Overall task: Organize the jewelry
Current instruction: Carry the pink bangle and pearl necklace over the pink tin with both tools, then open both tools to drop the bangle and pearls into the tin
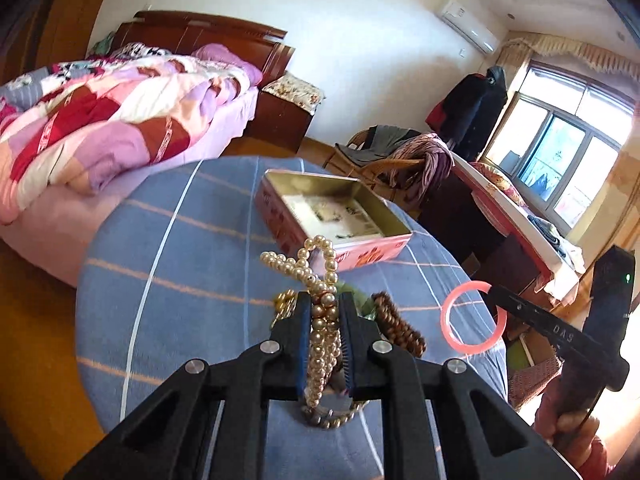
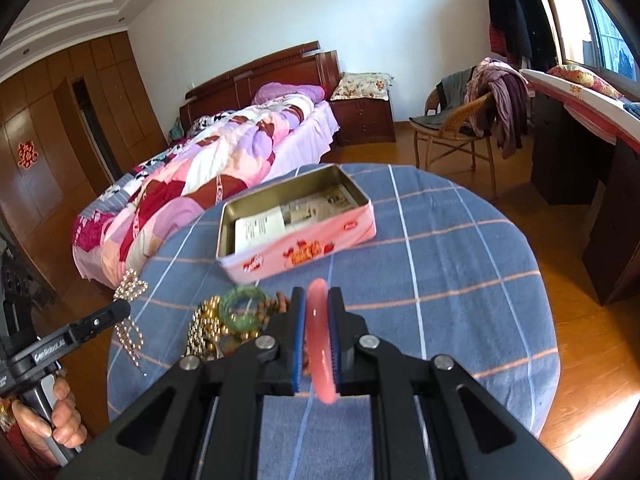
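My left gripper (image 1: 325, 300) is shut on a cream pearl necklace (image 1: 320, 276) whose loops stick up past the fingertips and hang below them. My right gripper (image 2: 316, 294) is shut on a pink bangle (image 2: 318, 344), held edge-on above the blue checked tablecloth (image 2: 460, 264). Each gripper shows in the other's view: the pink bangle (image 1: 472, 320) at the right, the pearl necklace (image 2: 130, 312) at the left. An open pink tin box (image 2: 296, 220) with paper inside lies beyond both grippers. A pile with a green bangle (image 2: 242, 304), brown wooden beads (image 1: 396, 328) and gold beads (image 2: 204, 328) lies on the cloth.
The round table (image 1: 168, 240) stands near a bed with a patchwork quilt (image 2: 192, 176). Behind it are a wicker chair draped with clothes (image 2: 472, 120), a dark desk (image 2: 568, 160) and wooden floor. A person's hand (image 2: 60, 420) holds the left gripper's handle.
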{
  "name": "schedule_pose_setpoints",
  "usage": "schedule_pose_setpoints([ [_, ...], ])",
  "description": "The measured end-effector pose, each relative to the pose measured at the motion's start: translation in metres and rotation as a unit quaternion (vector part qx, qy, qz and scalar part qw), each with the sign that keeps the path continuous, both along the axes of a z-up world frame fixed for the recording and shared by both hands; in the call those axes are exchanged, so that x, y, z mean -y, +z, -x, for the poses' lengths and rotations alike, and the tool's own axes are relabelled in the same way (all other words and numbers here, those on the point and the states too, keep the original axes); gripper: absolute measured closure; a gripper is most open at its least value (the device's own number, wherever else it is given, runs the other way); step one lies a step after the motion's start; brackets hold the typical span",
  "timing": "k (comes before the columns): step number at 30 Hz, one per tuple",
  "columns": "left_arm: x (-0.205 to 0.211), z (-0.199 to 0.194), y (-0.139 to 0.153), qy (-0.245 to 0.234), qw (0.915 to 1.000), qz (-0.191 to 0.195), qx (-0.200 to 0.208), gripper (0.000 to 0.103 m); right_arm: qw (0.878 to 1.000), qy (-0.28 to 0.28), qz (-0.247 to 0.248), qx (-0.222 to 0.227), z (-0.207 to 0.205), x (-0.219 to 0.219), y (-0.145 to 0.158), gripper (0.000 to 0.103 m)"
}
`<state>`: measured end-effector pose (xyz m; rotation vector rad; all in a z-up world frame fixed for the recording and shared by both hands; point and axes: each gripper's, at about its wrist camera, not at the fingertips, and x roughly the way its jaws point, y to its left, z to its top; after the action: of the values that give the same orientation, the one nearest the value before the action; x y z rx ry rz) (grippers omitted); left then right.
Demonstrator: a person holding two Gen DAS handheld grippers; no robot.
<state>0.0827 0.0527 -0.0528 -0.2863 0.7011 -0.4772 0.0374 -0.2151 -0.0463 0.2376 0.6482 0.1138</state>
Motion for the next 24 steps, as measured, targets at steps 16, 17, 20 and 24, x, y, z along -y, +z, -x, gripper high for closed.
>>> schedule_pose_setpoints([
  [16,0.067,-0.096,0.014,-0.037,0.998,-0.026,0.044,0.09,0.993,0.018,-0.11,0.036,-0.127,0.0,0.024,0.089],
  [17,0.07,-0.101,0.012,-0.037,0.9979,-0.03,0.044,0.09,0.992,0.02,-0.119,0.03,-0.136,-0.001,0.018,0.089],
  [20,0.08,-0.122,0.0,-0.041,0.9977,-0.043,0.033,0.09,0.987,0.023,-0.156,-0.004,-0.165,0.002,-0.01,0.089],
  [24,0.088,-0.145,-0.017,-0.044,0.9976,-0.053,0.012,0.09,0.988,0.006,-0.153,-0.038,-0.186,0.01,-0.039,0.089],
])
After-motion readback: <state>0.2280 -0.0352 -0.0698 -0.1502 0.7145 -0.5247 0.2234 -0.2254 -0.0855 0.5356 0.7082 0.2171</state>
